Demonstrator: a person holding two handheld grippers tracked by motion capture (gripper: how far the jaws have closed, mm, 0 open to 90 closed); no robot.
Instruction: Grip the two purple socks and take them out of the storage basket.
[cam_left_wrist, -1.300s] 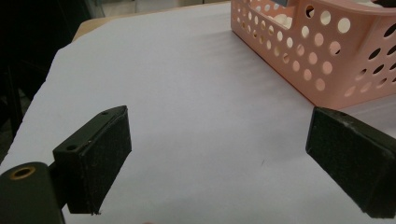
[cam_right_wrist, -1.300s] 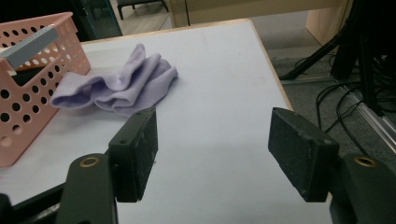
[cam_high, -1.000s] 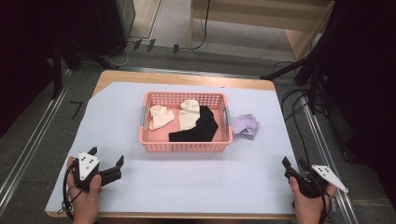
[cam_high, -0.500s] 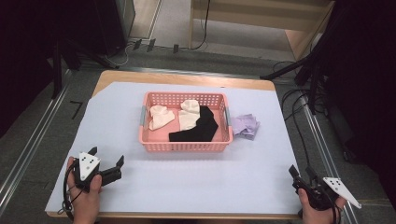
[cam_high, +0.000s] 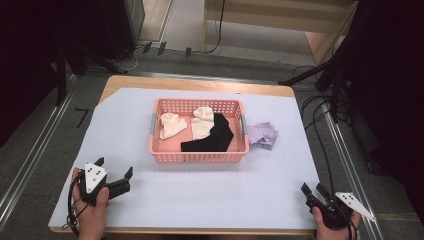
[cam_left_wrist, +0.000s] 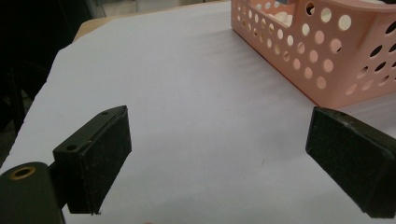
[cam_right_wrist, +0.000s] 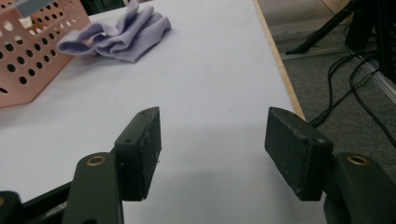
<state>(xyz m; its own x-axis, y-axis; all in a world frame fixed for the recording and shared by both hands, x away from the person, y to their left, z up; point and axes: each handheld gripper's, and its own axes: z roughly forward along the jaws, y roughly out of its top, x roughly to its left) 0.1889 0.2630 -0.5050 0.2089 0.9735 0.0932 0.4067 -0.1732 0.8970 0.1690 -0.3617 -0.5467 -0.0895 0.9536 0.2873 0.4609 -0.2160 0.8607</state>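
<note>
A pink perforated basket stands mid-table, its wall also in the left gripper view and its corner in the right gripper view. Inside lie two cream socks and a black sock. A lilac folded cloth rests on the table just right of the basket. My left gripper is held open at the front left, empty. At the front right corner my right gripper is open and empty, low over the sheet.
A pale lilac sheet covers the wooden table. The table's right edge runs close beside the right gripper, with cables on the floor beyond it. Metal rails flank both sides of the table.
The right gripper has drawn back toward the front right corner of the table and sits lower. The left gripper has stayed in place.
</note>
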